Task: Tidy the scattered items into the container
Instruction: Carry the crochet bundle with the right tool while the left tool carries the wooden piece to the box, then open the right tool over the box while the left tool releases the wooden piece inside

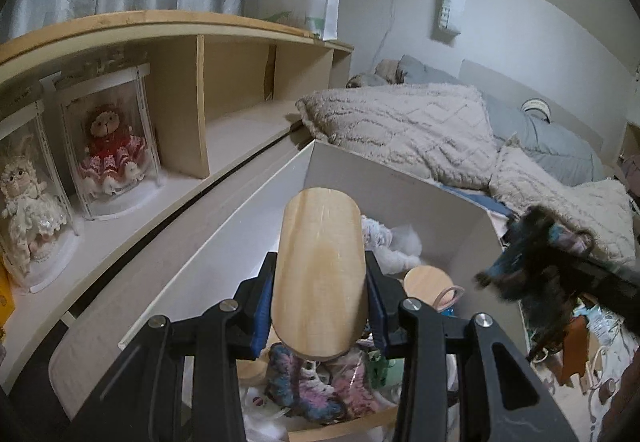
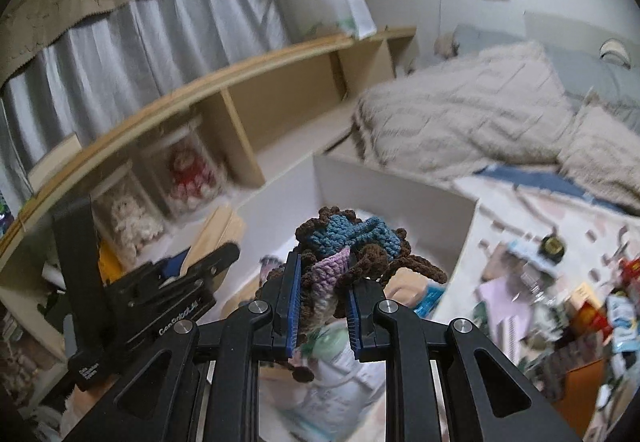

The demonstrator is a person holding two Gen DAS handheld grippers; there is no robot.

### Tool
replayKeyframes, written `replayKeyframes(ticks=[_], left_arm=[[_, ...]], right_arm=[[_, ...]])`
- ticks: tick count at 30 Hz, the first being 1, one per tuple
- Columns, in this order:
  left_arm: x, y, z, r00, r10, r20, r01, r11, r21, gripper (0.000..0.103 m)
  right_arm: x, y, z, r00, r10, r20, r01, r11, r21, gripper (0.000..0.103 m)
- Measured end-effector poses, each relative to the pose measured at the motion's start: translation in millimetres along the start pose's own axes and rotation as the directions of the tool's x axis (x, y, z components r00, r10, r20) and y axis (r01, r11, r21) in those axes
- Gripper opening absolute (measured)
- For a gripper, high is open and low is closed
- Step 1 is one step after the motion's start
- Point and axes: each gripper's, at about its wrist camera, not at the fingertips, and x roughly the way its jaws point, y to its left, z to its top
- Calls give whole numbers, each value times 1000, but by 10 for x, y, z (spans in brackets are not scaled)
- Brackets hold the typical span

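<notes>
My left gripper (image 1: 320, 298) is shut on a flat wooden board with rounded ends (image 1: 320, 274), held upright over the open white box (image 1: 400, 181). Inside the box lie a crocheted pink and blue piece (image 1: 316, 390), a white fluffy toy (image 1: 396, 246) and a round wooden lid (image 1: 426, 282). My right gripper (image 2: 322, 296) is shut on a crocheted brown, blue and lilac piece (image 2: 344, 246), above the white box (image 2: 400, 197). In the left wrist view that same piece (image 1: 532, 262) hangs blurred at the box's right edge. The other gripper (image 2: 160, 294) shows at left.
A wooden shelf (image 1: 180, 29) with two dolls in clear cases (image 1: 108, 141) runs along the left. A bed with a beige blanket (image 1: 400, 121) lies behind the box. Several loose items (image 2: 560, 294) are scattered on the floor to the right.
</notes>
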Motion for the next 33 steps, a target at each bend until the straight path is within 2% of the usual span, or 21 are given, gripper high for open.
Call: replayKeyframes(ticks=[9,23,25,27,29,33], left_arm=[[89,-26,-39,1000,4,-20,-3,1000,20,39],[103,-89,-46,998,-48,-37,50,998,35,39],[93,-129,-49,997,-66,-40,68,997,39,39],[80,-174,-53,995,-85,-44,87,995,45,39],[68,-221,-61,995,-93,-47,95,994,57,39],[63,-301,-76,992,-116,-57,120,990,71,39]], right_arm=[[495,103,-220,987,27,-158,-25,1000,15,20],[607,35,-386,964,-8,-266,-6,999,-51,24],[606,40,-409,960,-12,-279,-7,998,-69,29],[592,54,-423,961,-24,-276,-1,996,-90,43],[550,69,-437,965,-40,-258,11,994,-112,52],[507,50,-430,968,-49,-247,20,992,-121,56]])
